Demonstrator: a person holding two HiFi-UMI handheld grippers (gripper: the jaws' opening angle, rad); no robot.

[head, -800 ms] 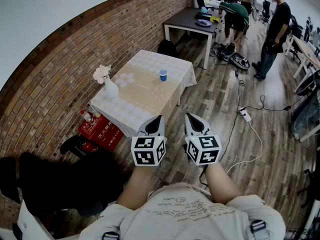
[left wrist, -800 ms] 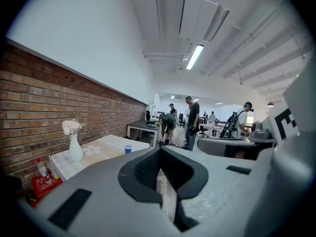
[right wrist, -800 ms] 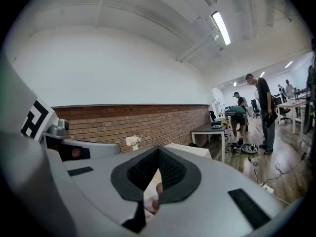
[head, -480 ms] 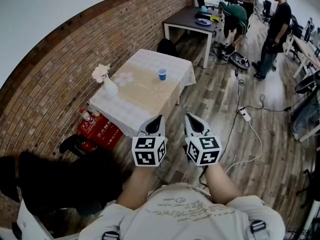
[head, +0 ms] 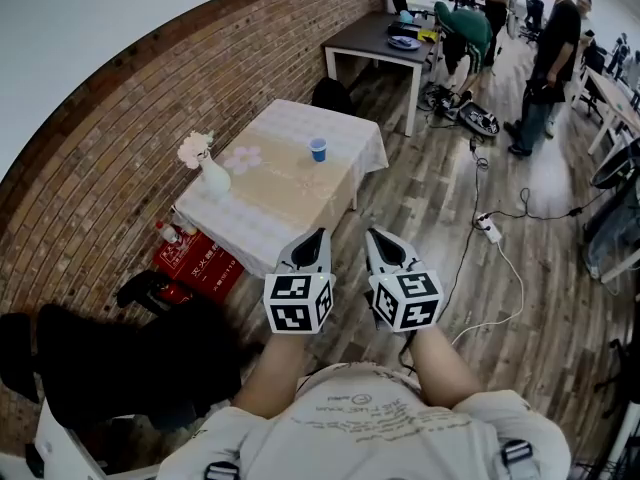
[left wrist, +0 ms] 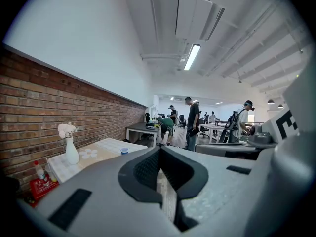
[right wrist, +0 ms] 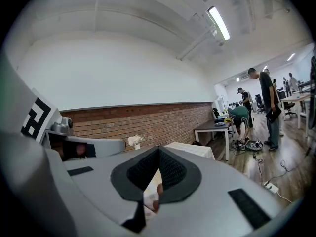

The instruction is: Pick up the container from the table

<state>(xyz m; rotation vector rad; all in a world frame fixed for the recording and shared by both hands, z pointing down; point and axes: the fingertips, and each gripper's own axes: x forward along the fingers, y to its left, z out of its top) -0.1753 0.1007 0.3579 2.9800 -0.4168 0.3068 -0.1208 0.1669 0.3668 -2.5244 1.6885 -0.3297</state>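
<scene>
Wooden floor point(head: 420, 198) lies open between me and the table point(head: 262, 218), which stands beside the brick wall point(head: 130, 138). On its far half sits the blue container point(head: 318, 149), small, well apart from the white vase point(head: 213, 176); what is inside it I cannot tell. A red box point(head: 200, 260) is partly hidden under the tablecloth. Left gripper point(head: 319, 234) and right gripper point(head: 371, 232) are both clenched on nothing, side by side, well short of the container.

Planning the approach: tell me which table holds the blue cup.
The nearer table, draped in pale cloth by the brick wall; the blue cup stands on it near a white vase. The farther table is dark-topped.
</scene>
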